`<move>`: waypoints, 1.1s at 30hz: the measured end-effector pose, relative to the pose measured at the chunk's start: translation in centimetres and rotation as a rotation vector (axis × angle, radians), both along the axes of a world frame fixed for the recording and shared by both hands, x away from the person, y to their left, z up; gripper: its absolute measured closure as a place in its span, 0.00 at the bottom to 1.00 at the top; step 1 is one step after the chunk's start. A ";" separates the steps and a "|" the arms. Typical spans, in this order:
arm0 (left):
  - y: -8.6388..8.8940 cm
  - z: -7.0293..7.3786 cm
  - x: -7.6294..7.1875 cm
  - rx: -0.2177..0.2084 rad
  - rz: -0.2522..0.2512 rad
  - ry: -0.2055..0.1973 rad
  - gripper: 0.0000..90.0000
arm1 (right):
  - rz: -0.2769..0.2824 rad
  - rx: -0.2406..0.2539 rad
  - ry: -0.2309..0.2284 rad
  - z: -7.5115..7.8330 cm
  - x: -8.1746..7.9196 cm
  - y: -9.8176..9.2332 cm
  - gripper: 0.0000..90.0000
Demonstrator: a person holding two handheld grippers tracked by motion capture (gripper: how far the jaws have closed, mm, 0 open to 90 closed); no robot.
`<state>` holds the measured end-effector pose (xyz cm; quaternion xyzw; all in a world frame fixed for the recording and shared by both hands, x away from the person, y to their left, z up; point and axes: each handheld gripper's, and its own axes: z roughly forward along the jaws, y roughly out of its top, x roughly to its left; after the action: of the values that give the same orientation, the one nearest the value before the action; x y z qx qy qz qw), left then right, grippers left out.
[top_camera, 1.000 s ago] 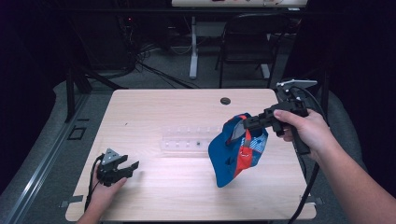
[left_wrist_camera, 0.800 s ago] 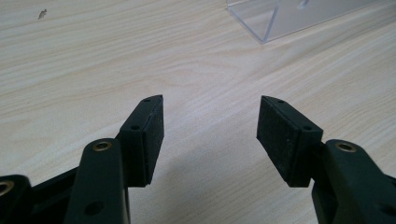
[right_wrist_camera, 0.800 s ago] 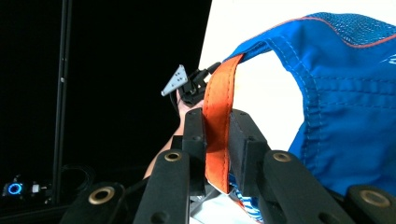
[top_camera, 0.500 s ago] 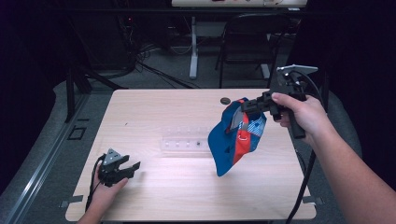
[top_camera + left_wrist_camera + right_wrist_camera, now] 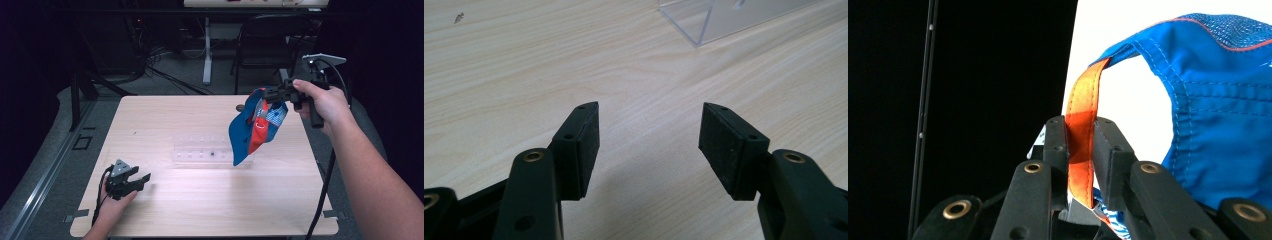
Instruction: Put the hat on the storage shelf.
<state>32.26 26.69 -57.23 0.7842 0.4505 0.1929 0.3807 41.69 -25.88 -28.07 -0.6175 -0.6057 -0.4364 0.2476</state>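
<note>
A blue and red cap (image 5: 255, 127) hangs in the air over the table's right half, above a clear plastic rack (image 5: 205, 152). My right gripper (image 5: 274, 95) is shut on the cap's orange strap (image 5: 1080, 145), which runs up between the pads to the blue fabric (image 5: 1218, 115). My left gripper (image 5: 142, 179) rests low at the table's front left, held by a hand. Its jaws stand open over bare wood, nothing between the fingertips (image 5: 584, 145).
The wooden table (image 5: 165, 120) carries the clear rack at its centre; the rack's corner (image 5: 704, 22) lies just ahead of the left gripper. A small dark round object (image 5: 240, 107) sits near the far edge. A chair and cables stand behind the table.
The right gripper has lifted the cap up and toward the far right of the table. The left gripper stayed where it was.
</note>
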 end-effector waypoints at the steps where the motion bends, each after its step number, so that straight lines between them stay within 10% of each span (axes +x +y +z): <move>1: 0.0 0.0 0.0 0.000 -0.001 0.000 0.46 | -0.011 -0.007 -0.004 0.1 0.4 0.0 0.86; 33: -0.6 -0.1 -0.1 0.007 -0.023 0.005 0.47 | -0.042 0.043 -0.011 -1.2 3.7 4.0 0.86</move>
<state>32.12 26.13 -57.37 0.7911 0.4418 0.1880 0.3789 45.40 -21.83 -29.29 -0.6221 -0.5846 -0.4578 0.2482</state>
